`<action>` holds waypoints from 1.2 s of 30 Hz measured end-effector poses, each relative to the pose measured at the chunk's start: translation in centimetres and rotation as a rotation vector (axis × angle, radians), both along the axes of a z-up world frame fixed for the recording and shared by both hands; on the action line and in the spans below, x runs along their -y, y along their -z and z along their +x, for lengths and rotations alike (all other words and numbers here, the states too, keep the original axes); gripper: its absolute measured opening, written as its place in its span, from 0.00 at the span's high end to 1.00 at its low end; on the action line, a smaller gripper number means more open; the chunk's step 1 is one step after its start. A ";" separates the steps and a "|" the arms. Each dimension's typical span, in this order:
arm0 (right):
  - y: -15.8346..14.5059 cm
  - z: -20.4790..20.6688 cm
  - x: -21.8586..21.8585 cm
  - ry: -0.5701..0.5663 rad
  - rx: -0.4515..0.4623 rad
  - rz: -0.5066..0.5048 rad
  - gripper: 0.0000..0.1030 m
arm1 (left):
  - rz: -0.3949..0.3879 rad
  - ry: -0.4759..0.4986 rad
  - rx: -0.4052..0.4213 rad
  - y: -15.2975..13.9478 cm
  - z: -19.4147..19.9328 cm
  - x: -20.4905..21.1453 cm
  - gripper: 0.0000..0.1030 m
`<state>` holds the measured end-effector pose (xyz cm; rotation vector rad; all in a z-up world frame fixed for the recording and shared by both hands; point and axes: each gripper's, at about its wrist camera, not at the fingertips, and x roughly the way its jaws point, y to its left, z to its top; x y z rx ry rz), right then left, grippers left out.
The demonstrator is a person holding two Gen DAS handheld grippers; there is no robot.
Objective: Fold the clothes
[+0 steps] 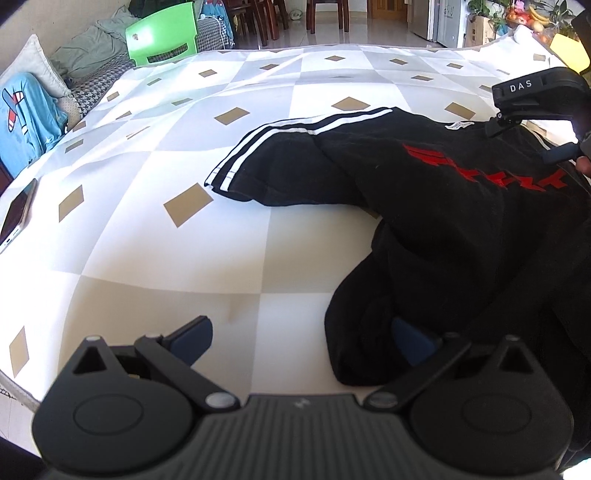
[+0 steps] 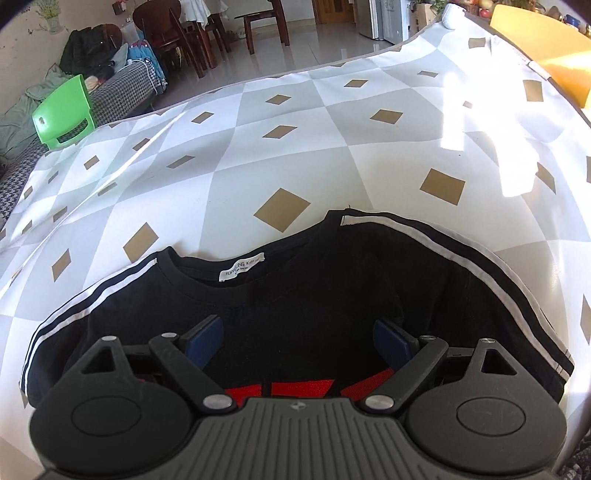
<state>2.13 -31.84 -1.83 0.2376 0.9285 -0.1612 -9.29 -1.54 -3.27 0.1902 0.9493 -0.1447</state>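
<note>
Left wrist view: the left gripper (image 1: pixel 301 341) is spread wide above the near edge of the counter (image 1: pixel 155 236), which is covered with a diamond-patterned cloth. Its left finger stands over bare cloth; its right fingertip (image 1: pixel 412 341) sits at the bunched near hem of the black T-shirt (image 1: pixel 443 206), and contact cannot be confirmed. The shirt lies on the right half of the counter, with a red chest print (image 1: pixel 487 168) facing up and a white-striped sleeve (image 1: pixel 295 147) extended to the left. The right gripper (image 1: pixel 539 122) appears at the far right, over the collar area of the shirt. A phone (image 1: pixel 16 218) lies at the left counter edge. A green chair (image 1: pixel 162 35) stands beyond the far edge.

Right wrist view: the right gripper (image 2: pixel 297 341) is open, with both fingers apart above the upper chest of the shirt, just near of the collar label (image 2: pixel 242 271). Neither pad pinches fabric. White stripes run along both shoulders.
</note>
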 end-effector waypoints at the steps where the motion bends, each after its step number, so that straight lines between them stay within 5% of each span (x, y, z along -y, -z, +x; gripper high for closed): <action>1: 0.0 -0.1 0.0 -0.007 -0.003 -0.002 0.14 | -0.012 0.004 0.015 -0.4 -0.1 0.1 0.00; 9: -0.1 -0.7 -0.4 -0.078 -0.035 -0.021 0.14 | -0.087 0.117 0.089 -1.9 -0.9 2.4 0.00; 15: 0.9 -0.5 -1.6 -0.144 -0.077 -0.063 0.14 | -0.150 0.295 0.072 -1.6 -1.8 5.3 0.00; 23: 2.0 0.3 -2.0 -0.122 -0.073 -0.101 0.13 | -0.126 0.412 -0.026 1.7 -1.4 8.2 0.00; 36: 3.5 1.9 -2.9 -0.068 -0.051 -0.173 0.02 | -0.125 0.294 -0.039 2.2 -0.6 6.4 0.00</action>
